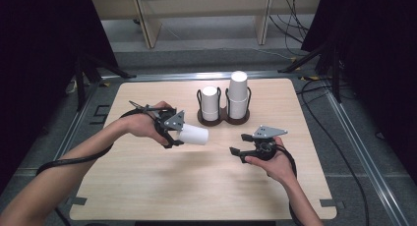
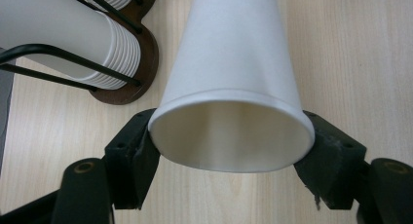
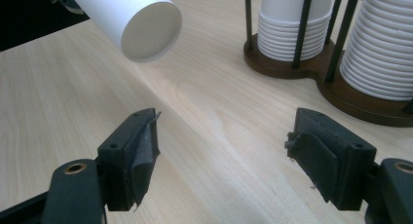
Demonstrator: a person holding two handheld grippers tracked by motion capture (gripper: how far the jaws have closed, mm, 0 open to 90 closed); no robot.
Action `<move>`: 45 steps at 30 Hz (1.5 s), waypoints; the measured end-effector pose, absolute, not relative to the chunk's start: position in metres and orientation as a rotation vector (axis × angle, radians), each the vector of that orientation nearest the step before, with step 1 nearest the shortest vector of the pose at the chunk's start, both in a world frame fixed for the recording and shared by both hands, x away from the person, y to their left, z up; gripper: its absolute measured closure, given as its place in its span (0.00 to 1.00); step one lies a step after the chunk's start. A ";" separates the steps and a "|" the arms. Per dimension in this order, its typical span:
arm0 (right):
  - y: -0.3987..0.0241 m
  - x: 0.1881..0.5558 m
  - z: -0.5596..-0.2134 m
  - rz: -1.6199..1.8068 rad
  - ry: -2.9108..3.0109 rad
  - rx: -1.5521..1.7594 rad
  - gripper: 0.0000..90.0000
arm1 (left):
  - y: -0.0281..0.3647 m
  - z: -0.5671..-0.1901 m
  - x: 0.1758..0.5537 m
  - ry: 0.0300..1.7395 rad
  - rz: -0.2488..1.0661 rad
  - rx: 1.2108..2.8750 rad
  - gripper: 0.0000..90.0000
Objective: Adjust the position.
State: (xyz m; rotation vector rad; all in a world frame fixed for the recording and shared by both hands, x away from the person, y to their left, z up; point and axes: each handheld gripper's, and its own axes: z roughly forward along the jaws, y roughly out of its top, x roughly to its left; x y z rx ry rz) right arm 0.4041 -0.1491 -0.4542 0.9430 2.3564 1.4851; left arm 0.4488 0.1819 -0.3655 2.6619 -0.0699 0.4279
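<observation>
The left gripper (image 1: 173, 133) clamps a white paper cup (image 1: 193, 134) by its rim, held sideways above the table (image 1: 147, 186); the right gripper (image 1: 239, 146) stands open and empty nearby.

High view overhead, facing forward-down; both gripper views close, low (all share cup holder (image 1: 223, 119)).

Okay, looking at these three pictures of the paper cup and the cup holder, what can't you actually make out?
- Cup holder: how many cups each stack holds; too small in the high view, stack tops cut off by the edge in both gripper views.
- Paper cup: its closed end, cut off by the top edge in the left gripper view.
- Left gripper: its pads on the cup rim, hidden by the hand and grey plate in the high view.
</observation>
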 end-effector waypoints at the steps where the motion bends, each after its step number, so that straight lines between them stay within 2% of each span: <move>1: -0.149 0.405 -0.454 1.478 2.355 0.919 0.29 | 0.181 -0.365 0.449 -0.074 0.424 2.670 0.32; 19: -0.136 0.408 -0.454 1.440 2.431 0.815 0.28 | 0.176 -0.363 0.448 -0.137 0.382 2.799 0.32; 45: -0.116 0.410 -0.446 1.374 2.495 0.693 0.28 | 0.166 -0.367 0.447 -0.136 0.323 2.923 0.32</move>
